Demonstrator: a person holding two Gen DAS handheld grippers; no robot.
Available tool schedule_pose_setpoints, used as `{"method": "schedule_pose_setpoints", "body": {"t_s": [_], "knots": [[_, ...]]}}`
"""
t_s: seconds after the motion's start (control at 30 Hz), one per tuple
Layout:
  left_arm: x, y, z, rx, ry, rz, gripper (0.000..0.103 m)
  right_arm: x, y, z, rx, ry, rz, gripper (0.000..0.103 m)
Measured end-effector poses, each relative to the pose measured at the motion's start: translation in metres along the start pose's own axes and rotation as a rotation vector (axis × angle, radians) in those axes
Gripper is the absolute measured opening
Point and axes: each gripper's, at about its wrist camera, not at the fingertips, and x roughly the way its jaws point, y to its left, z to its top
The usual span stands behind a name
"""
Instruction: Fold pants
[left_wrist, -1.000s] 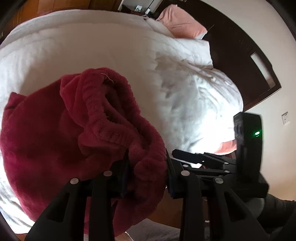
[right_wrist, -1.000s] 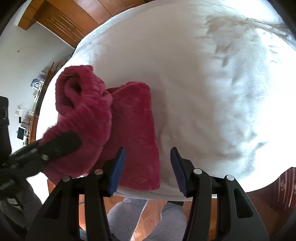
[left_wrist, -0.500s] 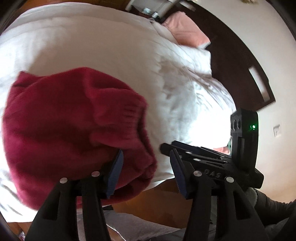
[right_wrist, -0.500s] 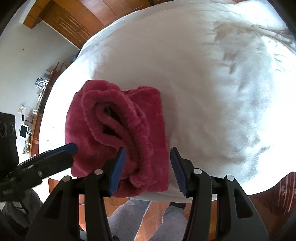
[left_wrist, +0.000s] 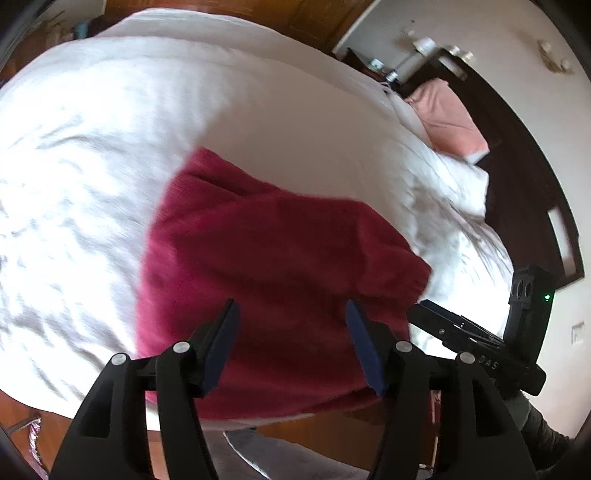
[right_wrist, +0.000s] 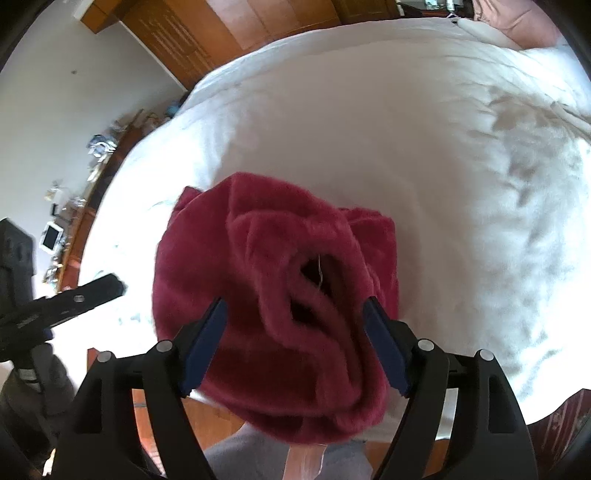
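Pants (right_wrist: 273, 295) lie bundled in a thick red stack at the near edge of my bed (right_wrist: 406, 147), folding apparently almost done, my left gripper (left_wrist: 291, 343) and right gripper (right_wrist: 295, 343) both spread wide, gripping nothing.
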Motion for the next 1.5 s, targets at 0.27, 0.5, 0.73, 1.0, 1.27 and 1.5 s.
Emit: {"method": "schedule_pose_setpoints", "body": {"t_s": [0.27,0.5,0.73,1.0,1.27,1.5], "knots": [[0.009,0.033,0.055,-0.005,-0.010,0.069,0.060,0.012,-0.019,0.006,0.106,0.039,-0.081,0.055],[0.043,0.053,0.104,0.030,0.039,0.097,0.060,-0.017,-0.019,-0.009,0.163,-0.010,-0.061,0.055],[0.075,0.059,0.133,0.091,0.098,0.090,0.060,-0.023,0.007,-0.010,0.147,-0.032,-0.035,0.055],[0.105,0.059,0.141,0.154,0.170,0.074,0.060,0.022,0.009,-0.015,0.129,0.048,-0.157,0.036],[0.129,0.062,0.140,0.178,0.214,0.108,0.060,-0.009,0.006,-0.026,0.208,0.024,-0.210,0.013],[0.140,0.054,0.140,0.200,0.223,0.102,0.060,-0.030,-0.009,-0.043,0.245,0.046,-0.273,0.013]]}}
